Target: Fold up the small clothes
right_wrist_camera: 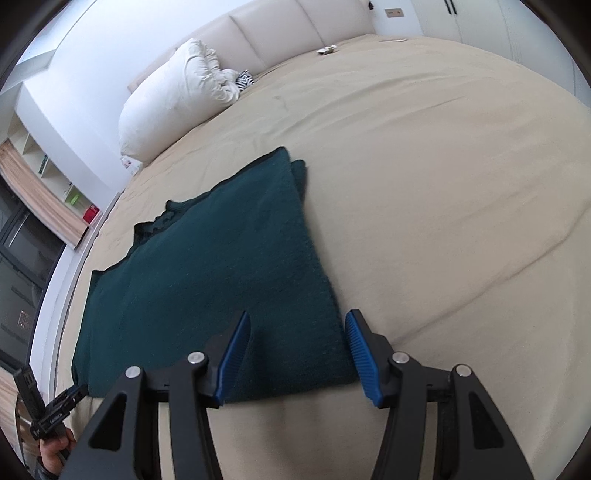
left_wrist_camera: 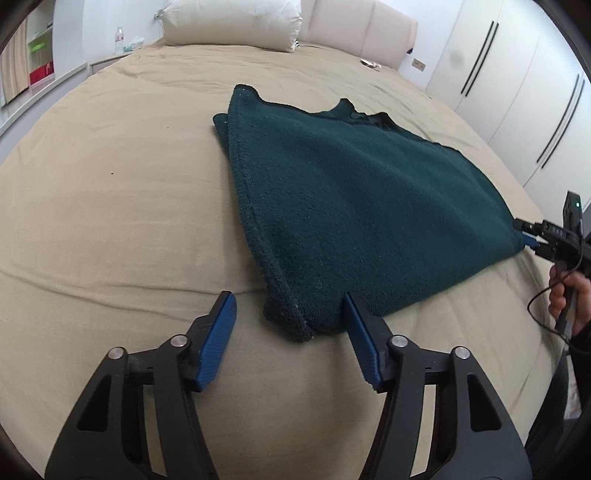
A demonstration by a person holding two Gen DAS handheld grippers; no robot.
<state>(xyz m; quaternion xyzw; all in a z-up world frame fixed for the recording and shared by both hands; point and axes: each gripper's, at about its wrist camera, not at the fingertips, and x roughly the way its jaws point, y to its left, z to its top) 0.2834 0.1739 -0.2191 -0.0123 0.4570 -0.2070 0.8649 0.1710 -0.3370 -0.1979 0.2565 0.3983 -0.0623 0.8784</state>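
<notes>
My dark green knitted garment (left_wrist_camera: 354, 206) lies flat on the bed (left_wrist_camera: 110, 221), folded to a rough rectangle with a second layer showing along one long edge. Every place below is taken from this garment.

My left hand-held gripper (left_wrist_camera: 290, 314) points down at the garment's near corner. Its jaws stand apart at a middling width. The corner, with its thick stitched hem, lies between the blue pads (left_wrist_camera: 221, 332); one pad sits on the bare sheet just beside the hem, the other is at or on the knit, and I cannot tell whether it touches. The cloth is not pinched.

My right hand-held gripper (right_wrist_camera: 297, 343) hovers over the garment's other near corner, jaws likewise parted at a middling width. One blue pad (right_wrist_camera: 236, 350) is above the knit and the other is just past the garment's side edge, over the sheet. Nothing is clamped. In the left wrist view this gripper appears small at the garment's far right corner, its tips at the cloth edge, with my hand (left_wrist_camera: 569, 295) on the grip.

Beyond the garment's far end lie a cream pillow (left_wrist_camera: 232, 22) and the padded headboard (left_wrist_camera: 362, 33). White wardrobe doors (left_wrist_camera: 517, 92) stand well apart from it, off to one side.
</notes>
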